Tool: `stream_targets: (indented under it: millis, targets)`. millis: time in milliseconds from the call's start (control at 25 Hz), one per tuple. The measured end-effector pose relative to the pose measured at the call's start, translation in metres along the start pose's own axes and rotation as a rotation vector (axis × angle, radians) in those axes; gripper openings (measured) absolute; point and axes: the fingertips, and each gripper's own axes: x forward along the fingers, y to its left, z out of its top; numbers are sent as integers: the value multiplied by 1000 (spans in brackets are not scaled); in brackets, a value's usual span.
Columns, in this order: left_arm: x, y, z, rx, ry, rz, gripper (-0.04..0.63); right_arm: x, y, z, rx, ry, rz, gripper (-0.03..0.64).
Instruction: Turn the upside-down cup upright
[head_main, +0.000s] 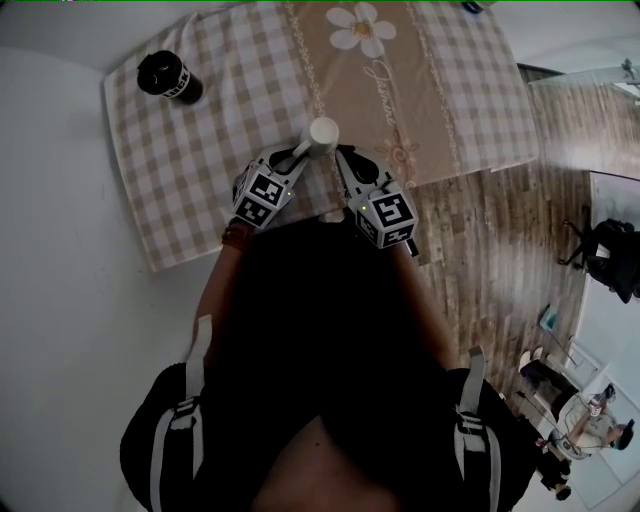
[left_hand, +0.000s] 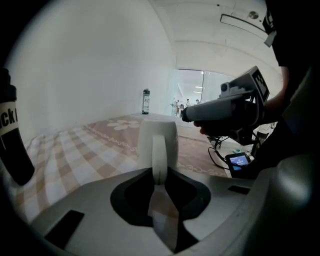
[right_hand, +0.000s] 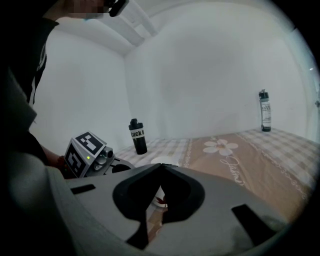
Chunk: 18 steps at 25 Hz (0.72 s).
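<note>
Left claw (left_hand: 159, 175) is clamped on the handle of the white cup (left_hand: 157, 137), so the cup sits right at its tips with the handle pointing back into the jaws. Right claw (right_hand: 161, 167) is closed on nothing, tips together, and the cup's rim (right_hand: 163, 160) peeks out just past them and a touch to their left. From the head view both claws, left (head_main: 300, 150) and right (head_main: 340, 152), angle in toward the cup (head_main: 323, 131), which stands on the checked cloth (head_main: 200, 150) near the surface's close edge. Its top end looks like a plain white disc, can't really tell more than that. Further out, off to the left claw's left, there's a black bottle (head_main: 170, 77) standing upright. Way beyond both claws, at the far end of the cloth, a slim dark bottle (right_hand: 264, 110) stands by the wall
</note>
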Motion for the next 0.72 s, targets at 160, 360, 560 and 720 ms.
stream_targets:
  millis: [160,360,560,720]
  targets:
    - [4,1,-14,-6,28,-3,74,5,3,0,-8,12,11,2]
    - [6,-3,-16,43,58,7,95,8,3,-1,-9,18,17,2]
    - [-2,-6,-8,64,28,22,135,8,2,-5,-9,31,13,2]
    - [-4,-4,-1,78,13,31,127,7,2,-6,-11,37,14,2]
